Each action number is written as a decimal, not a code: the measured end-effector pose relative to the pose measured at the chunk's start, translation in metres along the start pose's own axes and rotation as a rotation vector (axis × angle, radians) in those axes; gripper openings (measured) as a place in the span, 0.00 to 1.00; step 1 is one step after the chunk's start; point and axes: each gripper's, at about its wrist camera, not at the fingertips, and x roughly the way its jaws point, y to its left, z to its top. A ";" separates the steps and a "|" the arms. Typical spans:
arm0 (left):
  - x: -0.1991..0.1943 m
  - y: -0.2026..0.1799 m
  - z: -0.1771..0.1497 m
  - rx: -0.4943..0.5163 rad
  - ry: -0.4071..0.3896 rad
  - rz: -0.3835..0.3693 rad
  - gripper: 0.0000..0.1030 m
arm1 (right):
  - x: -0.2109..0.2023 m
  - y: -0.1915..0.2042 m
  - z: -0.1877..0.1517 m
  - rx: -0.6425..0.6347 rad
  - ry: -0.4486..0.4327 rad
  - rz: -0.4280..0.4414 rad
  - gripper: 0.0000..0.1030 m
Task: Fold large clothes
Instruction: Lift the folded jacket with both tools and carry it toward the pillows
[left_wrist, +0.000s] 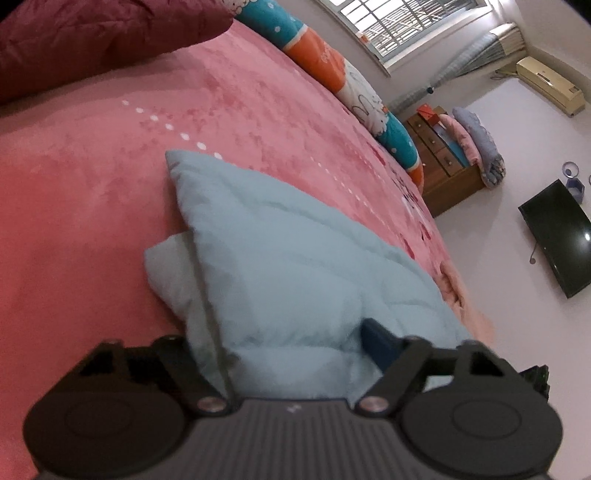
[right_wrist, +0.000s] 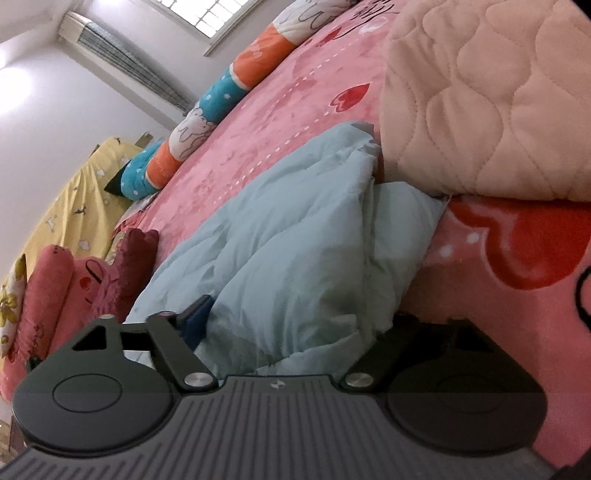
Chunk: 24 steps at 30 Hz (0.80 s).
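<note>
Left gripper (left_wrist: 291, 332): light blue garment (left_wrist: 280, 251) bunched between its jaws. One blue finger (left_wrist: 380, 343) shows at 3 o'clock of the bundle; the other is buried under fabric. Whether the pads press or merely straddle the cloth, cannot tell.

The garment lies on the pink bedspread (left_wrist: 92, 206), near the bed's edge, with a corner running out toward 11 o'clock.

Right gripper (right_wrist: 291, 325): same garment (right_wrist: 295, 236) heaped between wide jaws; a blue finger (right_wrist: 197, 317) shows at 9 o'clock, the opposite one hidden. Grip likewise uncertain. A peach quilted blanket (right_wrist: 498, 99) sits at 1 o'clock, touching the garment's far end.

Judgement: padded, puffy, light, very soft; it will sag and slump. Best taken at an edge or corner, not mid-bulk.
</note>
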 end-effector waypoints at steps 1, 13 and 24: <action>0.000 -0.001 -0.001 0.003 -0.001 0.004 0.69 | 0.000 0.000 -0.001 0.003 -0.002 -0.006 0.80; -0.012 -0.016 0.000 0.066 -0.043 0.001 0.33 | -0.009 0.069 -0.024 -0.308 -0.081 -0.296 0.42; -0.043 -0.020 0.014 0.072 -0.140 -0.073 0.26 | -0.017 0.117 -0.024 -0.493 -0.181 -0.357 0.31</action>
